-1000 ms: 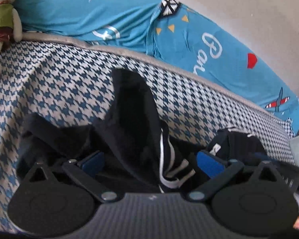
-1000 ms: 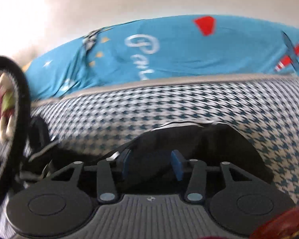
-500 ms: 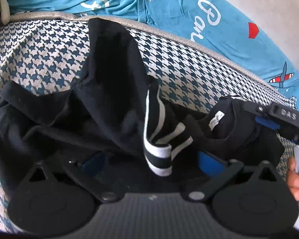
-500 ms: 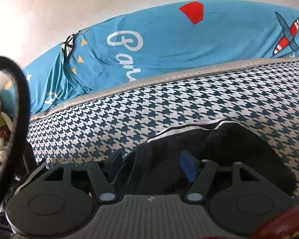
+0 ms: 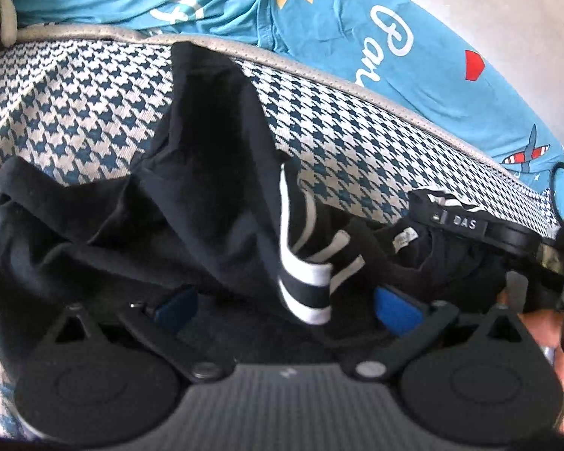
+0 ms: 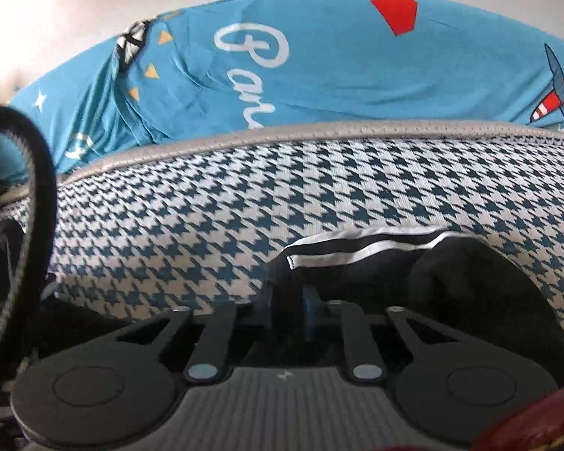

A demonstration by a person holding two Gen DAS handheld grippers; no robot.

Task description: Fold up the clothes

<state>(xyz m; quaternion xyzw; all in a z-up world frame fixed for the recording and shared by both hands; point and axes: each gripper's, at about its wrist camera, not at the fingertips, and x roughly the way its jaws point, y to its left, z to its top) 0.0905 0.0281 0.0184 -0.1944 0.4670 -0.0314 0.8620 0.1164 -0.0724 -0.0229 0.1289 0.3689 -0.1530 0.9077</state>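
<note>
A black garment [image 5: 191, 203] with white stripes lies in a heap on a bed. The bed has a blue and white checked cover [image 5: 75, 105], and a bright blue sheet [image 5: 214, 3] with pictures lies behind it. No box or basket shows in either view.

The left hand-held gripper [image 5: 285, 304] is down low over the heap. Its two blue pads [image 5: 394, 306] stand wide apart. The black cloth and a striped cuff [image 5: 308, 274] lie between them, but the pads do not press on it.

The right hand-held gripper [image 6: 287, 300] is at the other end of the garment, by a striped edge [image 6: 357, 253]. Its jaws are closing, and a fold of black cloth is pinched between them. It is dark there, so how much cloth is caught is hard to say.

A soft toy [image 5: 3, 18] peeks in at the far left corner. A hand [image 5: 545, 323] shows at the right edge of the left view.
</note>
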